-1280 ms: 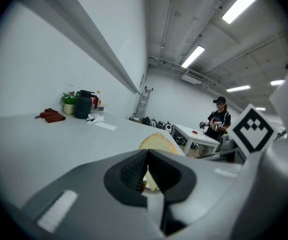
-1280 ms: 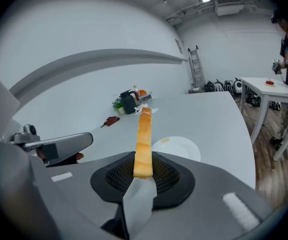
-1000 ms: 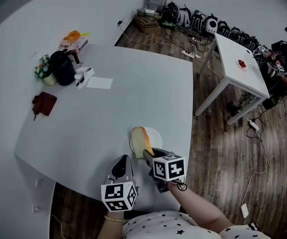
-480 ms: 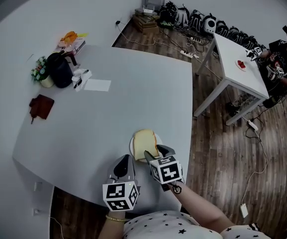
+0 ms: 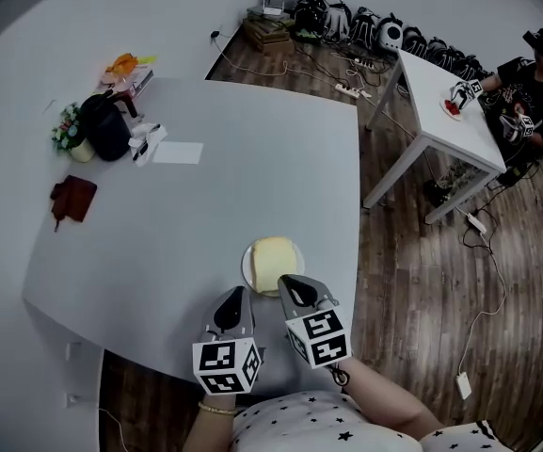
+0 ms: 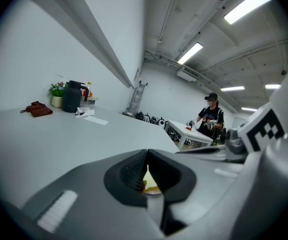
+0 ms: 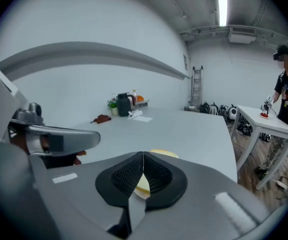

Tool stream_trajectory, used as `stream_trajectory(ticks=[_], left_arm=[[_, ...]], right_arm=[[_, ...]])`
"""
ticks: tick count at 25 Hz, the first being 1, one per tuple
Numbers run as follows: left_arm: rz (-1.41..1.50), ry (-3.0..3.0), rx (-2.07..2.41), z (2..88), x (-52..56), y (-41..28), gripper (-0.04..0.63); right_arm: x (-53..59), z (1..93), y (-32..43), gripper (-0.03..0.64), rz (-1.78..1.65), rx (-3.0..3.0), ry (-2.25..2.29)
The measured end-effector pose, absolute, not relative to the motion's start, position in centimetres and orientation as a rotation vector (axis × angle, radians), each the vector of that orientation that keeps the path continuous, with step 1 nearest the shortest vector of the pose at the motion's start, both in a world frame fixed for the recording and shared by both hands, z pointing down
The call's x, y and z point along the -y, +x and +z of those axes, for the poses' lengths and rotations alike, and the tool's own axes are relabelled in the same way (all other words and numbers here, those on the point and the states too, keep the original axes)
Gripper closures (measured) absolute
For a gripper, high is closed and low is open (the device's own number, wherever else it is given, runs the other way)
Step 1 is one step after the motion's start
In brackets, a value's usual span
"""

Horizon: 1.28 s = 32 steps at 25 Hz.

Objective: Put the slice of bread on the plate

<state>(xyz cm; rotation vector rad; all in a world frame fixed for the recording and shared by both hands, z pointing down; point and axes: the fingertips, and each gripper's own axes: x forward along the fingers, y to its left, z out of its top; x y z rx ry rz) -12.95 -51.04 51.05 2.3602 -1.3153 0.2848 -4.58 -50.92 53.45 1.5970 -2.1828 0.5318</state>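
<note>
The pale slice of bread point(image 5: 277, 258) lies flat on the small white plate point(image 5: 248, 273) near the front edge of the grey table. My right gripper point(image 5: 295, 282) hovers just short of the plate, apart from the bread; its jaws are closing with nothing between them and the tips meet. In the right gripper view the bread point(image 7: 164, 154) shows just past the joined jaws of my right gripper point(image 7: 143, 154). My left gripper point(image 5: 234, 295) sits to the left of the plate, shut and empty. In the left gripper view, below the joined tips of my left gripper point(image 6: 147, 151), a sliver of bread point(image 6: 148, 180) shows.
At the table's far left stand a dark jug point(image 5: 107, 130), a small flower pot point(image 5: 67, 130), a sheet of paper point(image 5: 178, 153) and a brown cloth point(image 5: 71, 199). A second white table point(image 5: 445, 111) with a person point(image 5: 527, 88) beside it stands at the right, over cables on the wooden floor.
A second ago my right gripper held the bread tilted over the plate. The bread now lies flat on the plate, and that gripper has let go, pulled back towards me and risen.
</note>
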Motion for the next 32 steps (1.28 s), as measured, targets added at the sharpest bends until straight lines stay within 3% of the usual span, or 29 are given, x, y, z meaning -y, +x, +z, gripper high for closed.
stream_trajectory(ticks=[1,32], left_arm=[[0.286,2.365,1.31,51.0,50.9,-12.9,0.588],[0.314,2.466,1.292,48.7,49.5,-11.5,0.588]], right_arm=[[50.5,52.6,-4.9,0.617,0.511,2.225,1.61],[47.8,48.9,-5.3,0.618,0.439,2.279,1.688]])
